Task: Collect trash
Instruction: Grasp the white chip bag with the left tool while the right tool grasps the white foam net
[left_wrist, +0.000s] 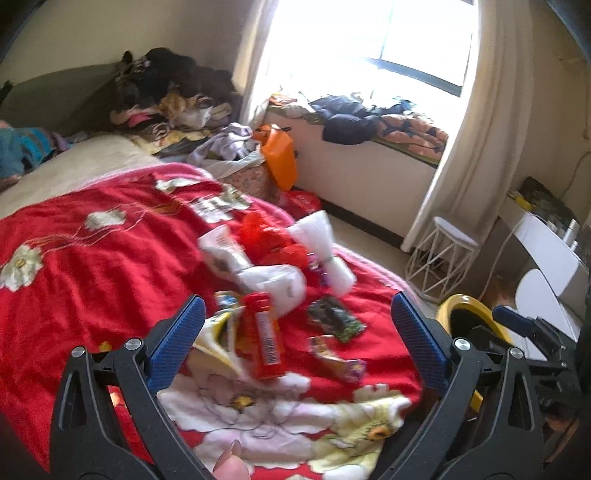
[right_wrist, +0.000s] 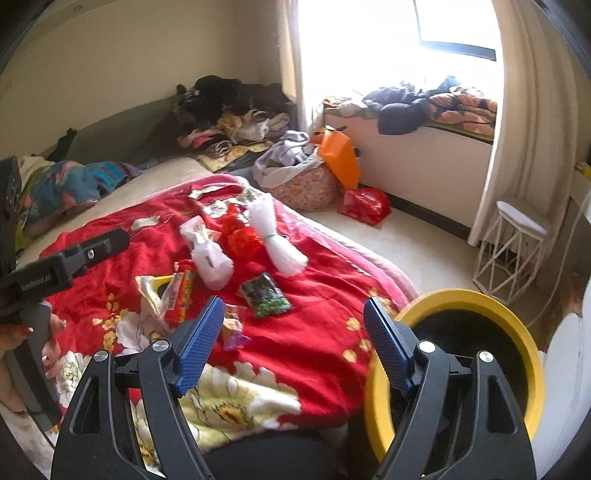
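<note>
Both claws stand wide open and empty. The left gripper (left_wrist: 295, 339), blue-padded on black arms, hovers over a red cylindrical snack tube (left_wrist: 265, 338) lying on a crumpled yellow-and-white wrapper (left_wrist: 218, 332). The right gripper (right_wrist: 293, 343) spans the bed edge, with a small purple-and-orange candy wrapper (right_wrist: 232, 328) just beside its left pad and the yellow-rimmed round black bin (right_wrist: 476, 332) beside its right pad.

Progress, as judged: nothing is held and the bin's visible interior looks dark and bare, so collection appears scarcely begun. Still on the bed lie a dark green packet (right_wrist: 266, 295), a white crumpled bag (right_wrist: 207, 254), red plastic netting (right_wrist: 242, 236) and a tied white plastic bundle (right_wrist: 277, 236).

The surface is a red floral blanket (right_wrist: 314, 350) on a bed. Beyond lie heaped clothes (right_wrist: 229, 110), a curtained window (right_wrist: 388, 37) and a white wire stool (right_wrist: 513, 243).
</note>
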